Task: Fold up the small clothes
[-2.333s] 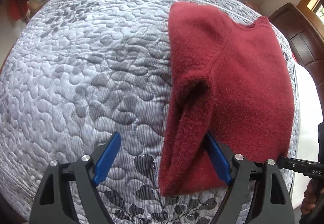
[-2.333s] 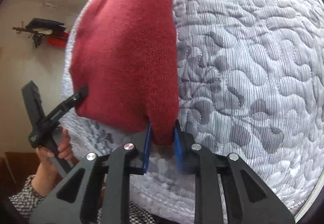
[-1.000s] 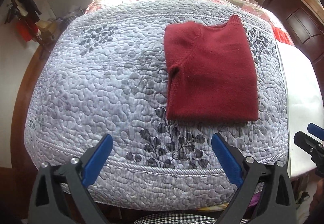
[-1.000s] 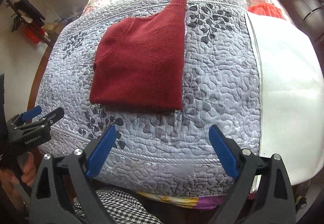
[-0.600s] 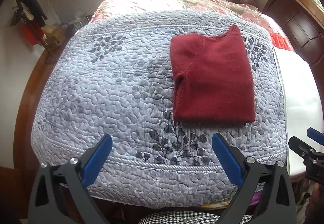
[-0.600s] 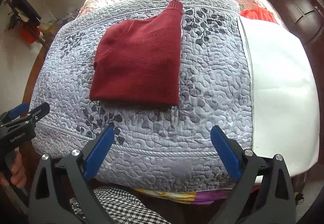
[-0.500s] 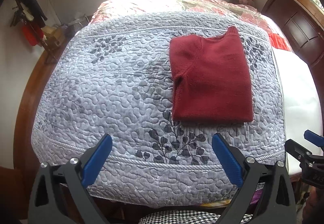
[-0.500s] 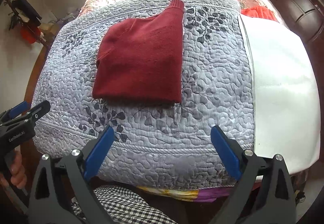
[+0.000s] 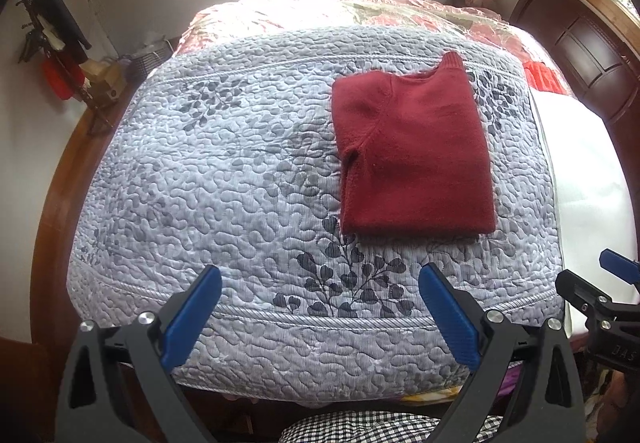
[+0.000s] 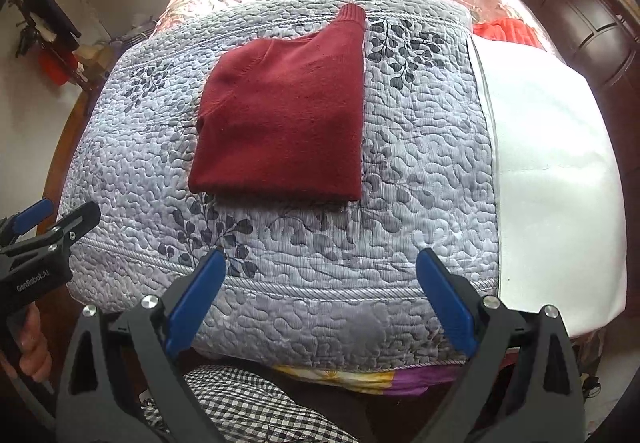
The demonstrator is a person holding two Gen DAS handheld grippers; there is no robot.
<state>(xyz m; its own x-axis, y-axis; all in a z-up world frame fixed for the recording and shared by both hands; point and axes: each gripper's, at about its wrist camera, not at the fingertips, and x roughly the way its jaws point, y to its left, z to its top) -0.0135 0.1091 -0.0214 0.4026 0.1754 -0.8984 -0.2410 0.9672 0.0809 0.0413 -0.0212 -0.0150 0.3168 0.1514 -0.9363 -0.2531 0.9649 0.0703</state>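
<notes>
folded red sweater point(image 9: 416, 159) flat on grey quilt point(image 9: 224, 179) (bare margins around), left gripper point(image 9: 320, 317) and right gripper point(image 10: 318, 301) wide open, empty

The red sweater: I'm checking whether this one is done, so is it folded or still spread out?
Folded. The red sweater lies as a compact rectangle on the grey quilt, sleeves tucked in, and both claws are open and clear of it.

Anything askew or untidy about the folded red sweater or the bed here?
Only one small thing: on the red sweater, a ribbed cuff pokes past the far edge of the otherwise neat rectangle lying flat on the grey quilt. Both grippers, left and right, are open and clear.
</notes>
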